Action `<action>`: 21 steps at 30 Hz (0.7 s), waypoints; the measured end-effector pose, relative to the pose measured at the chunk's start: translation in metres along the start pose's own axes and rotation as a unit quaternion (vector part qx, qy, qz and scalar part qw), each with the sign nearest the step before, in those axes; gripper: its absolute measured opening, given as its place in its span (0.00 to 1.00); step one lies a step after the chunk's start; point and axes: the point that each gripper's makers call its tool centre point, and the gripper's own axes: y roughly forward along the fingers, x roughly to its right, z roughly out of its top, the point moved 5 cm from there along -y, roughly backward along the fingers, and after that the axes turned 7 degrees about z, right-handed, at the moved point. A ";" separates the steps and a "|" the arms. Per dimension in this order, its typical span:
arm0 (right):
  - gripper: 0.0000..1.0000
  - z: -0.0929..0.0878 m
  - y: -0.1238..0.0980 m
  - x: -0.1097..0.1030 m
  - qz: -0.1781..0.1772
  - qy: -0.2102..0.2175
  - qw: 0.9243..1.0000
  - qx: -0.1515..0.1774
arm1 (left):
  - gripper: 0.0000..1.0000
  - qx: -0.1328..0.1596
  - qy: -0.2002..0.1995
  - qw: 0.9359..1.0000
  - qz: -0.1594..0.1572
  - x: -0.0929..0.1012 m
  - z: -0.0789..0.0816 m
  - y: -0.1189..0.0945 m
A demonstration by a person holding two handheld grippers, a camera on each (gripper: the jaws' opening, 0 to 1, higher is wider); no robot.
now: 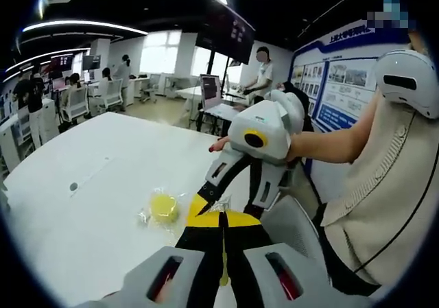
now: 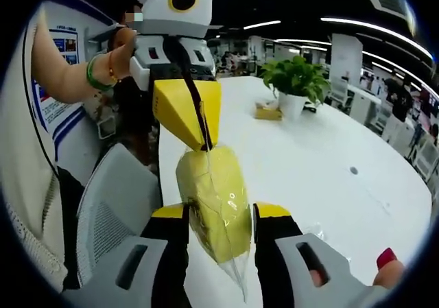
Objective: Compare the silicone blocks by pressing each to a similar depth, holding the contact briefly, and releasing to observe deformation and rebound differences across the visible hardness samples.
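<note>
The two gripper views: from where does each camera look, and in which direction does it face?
Left gripper view: rides on the left gripper, facing across the white table towards the right gripper; the person's forearm shows.
Right gripper view: rides on the right gripper, facing the left gripper and a potted plant; a fingertip shows.
Shared: both grippers, the table, and the bagged yellow block.

Place: from my feed, an open-plan office.
Furniture: I see a long white table, white desks with office chairs and monitors.
People: several seated or standing at workstations.
Walls: blue display boards.
Ceiling: strip lights.
Decor: potted plant.
</note>
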 end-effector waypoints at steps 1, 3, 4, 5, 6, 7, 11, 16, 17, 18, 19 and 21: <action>0.37 0.000 0.000 0.000 -0.001 0.005 1.000 0.001 | 0.00 -0.001 -0.002 1.000 0.000 0.000 -0.001 0.000; 0.41 -0.001 0.000 0.001 -0.003 0.014 1.000 0.006 | 0.00 -0.001 -0.004 1.000 0.000 -0.002 -0.001 0.001; 0.44 -0.001 0.000 0.001 -0.005 0.018 1.000 0.007 | 0.00 -0.002 -0.006 1.000 -0.002 -0.002 -0.002 0.001; 0.47 -0.002 0.000 0.002 -0.010 0.023 1.000 0.010 | 0.00 -0.001 -0.006 1.000 0.001 -0.003 -0.003 0.002; 0.49 -0.002 0.000 0.003 -0.012 0.027 0.999 0.012 | 0.00 -0.003 -0.009 1.000 -0.001 -0.003 -0.004 0.003; 0.51 -0.003 0.000 0.003 -0.016 0.038 0.999 0.018 | 0.00 -0.004 -0.008 1.000 -0.001 -0.004 -0.005 0.004; 0.57 -0.005 -0.005 0.005 -0.033 0.064 0.997 0.042 | 0.00 -0.008 -0.018 1.000 0.002 -0.006 -0.012 0.006; 0.59 -0.016 -0.017 0.002 -0.048 0.098 0.992 0.061 | 0.00 -0.013 -0.035 0.999 0.003 -0.010 -0.022 0.011; 0.59 -0.020 -0.022 0.001 -0.054 0.103 0.991 0.061 | 0.00 -0.015 -0.039 0.999 0.004 -0.012 -0.025 0.013; 0.59 -0.024 -0.025 0.001 -0.060 0.111 0.990 0.061 | 0.00 -0.015 -0.041 0.999 0.005 -0.013 -0.027 0.014; 0.58 -0.028 -0.028 0.000 -0.065 0.119 0.989 0.060 | 0.00 -0.016 -0.046 0.999 0.006 -0.015 -0.029 0.015; 0.57 -0.037 -0.034 -0.003 -0.075 0.135 0.986 0.058 | 0.00 -0.015 -0.053 0.998 0.007 -0.020 -0.033 0.019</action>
